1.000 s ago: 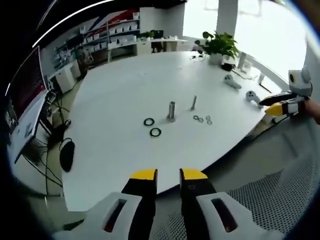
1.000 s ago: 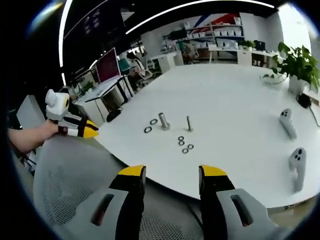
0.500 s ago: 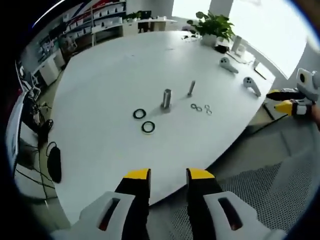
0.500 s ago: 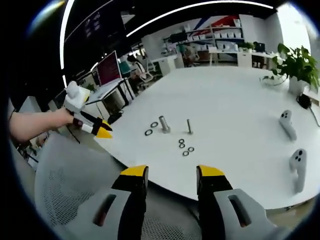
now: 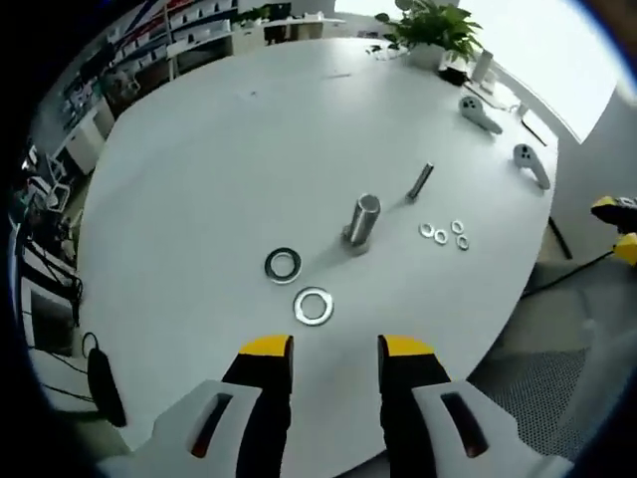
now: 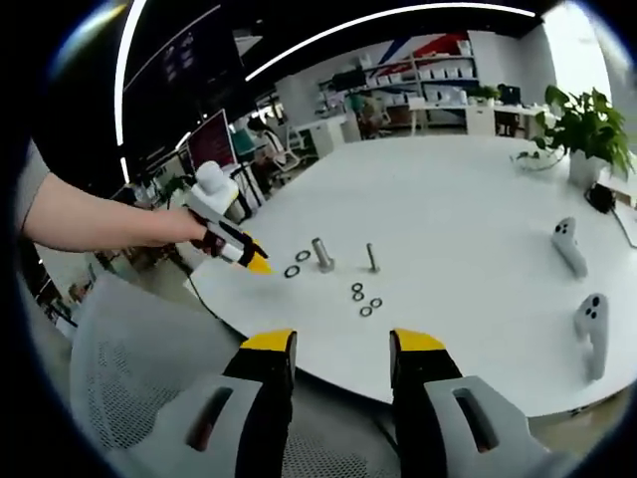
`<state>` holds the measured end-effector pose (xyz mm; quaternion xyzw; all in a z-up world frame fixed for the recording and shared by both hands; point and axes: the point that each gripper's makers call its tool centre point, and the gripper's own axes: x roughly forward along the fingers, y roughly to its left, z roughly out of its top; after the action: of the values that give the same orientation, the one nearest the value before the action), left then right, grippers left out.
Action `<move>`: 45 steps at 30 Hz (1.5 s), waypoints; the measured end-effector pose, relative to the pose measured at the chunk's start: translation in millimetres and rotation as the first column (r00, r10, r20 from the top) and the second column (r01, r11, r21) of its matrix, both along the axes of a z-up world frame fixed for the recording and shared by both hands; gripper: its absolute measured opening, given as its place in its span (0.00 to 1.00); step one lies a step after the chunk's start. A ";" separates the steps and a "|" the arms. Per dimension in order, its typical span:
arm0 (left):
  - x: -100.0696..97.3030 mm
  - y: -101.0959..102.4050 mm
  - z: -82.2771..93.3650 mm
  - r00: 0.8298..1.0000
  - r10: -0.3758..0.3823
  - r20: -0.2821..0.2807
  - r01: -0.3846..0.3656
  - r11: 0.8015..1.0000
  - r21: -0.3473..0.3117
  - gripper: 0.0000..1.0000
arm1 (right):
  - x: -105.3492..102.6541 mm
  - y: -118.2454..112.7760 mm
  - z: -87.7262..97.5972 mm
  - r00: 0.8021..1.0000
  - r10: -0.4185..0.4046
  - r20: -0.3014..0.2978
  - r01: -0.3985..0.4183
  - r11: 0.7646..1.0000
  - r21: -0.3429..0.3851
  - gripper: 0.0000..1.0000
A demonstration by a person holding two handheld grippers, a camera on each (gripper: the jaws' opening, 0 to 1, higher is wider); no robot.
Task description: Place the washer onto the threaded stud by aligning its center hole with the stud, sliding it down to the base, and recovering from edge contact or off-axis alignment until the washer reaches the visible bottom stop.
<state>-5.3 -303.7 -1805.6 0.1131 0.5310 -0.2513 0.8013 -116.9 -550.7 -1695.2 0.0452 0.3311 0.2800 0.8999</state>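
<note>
Left gripper (image 5: 335,351) fingers apart, washer (image 5: 314,305) nearest, stud (image 5: 361,220) upright

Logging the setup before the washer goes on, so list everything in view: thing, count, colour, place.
Round white table: one, carrying all the parts.
Large metal washers: two, silvery with dark rims, flat on the table nearest the left gripper.
Thick metal stud: one, grey, upright mid-table.
Thin threaded stud: one, grey, beyond the thick one.
Small metal washers: three, silver, clustered beside the studs.
White handheld controllers: two, far table edge.
Green potted plant: one, table's far side.
Grey mesh chair: one, below the table edge.
Left gripper: yellow-tipped, open.
Right gripper: yellow-tipped, open.
</note>
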 end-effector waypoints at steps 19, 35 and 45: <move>16.4 -6.8 -41.9 0.996 0.022 -0.088 -0.017 0.998 0.068 0.34 | 2.2 -2.7 2.2 1.000 -0.013 0.017 0.013 1.000 -0.007 0.39; 23.2 -1.1 -46.6 0.983 -0.092 -0.156 0.120 0.975 0.186 0.27 | 2.2 -2.5 2.9 1.000 -0.012 0.022 0.012 1.000 -0.004 0.38; 26.6 -3.2 -46.4 0.972 -0.148 -0.181 0.183 0.964 0.192 0.20 | 1.9 -2.5 2.5 1.000 -0.011 0.021 0.011 1.000 -0.006 0.37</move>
<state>21.2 -306.9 -1852.0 0.2189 0.6074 -0.2694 0.7146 -115.0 -553.3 -1692.7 0.0416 0.3222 0.2744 0.9051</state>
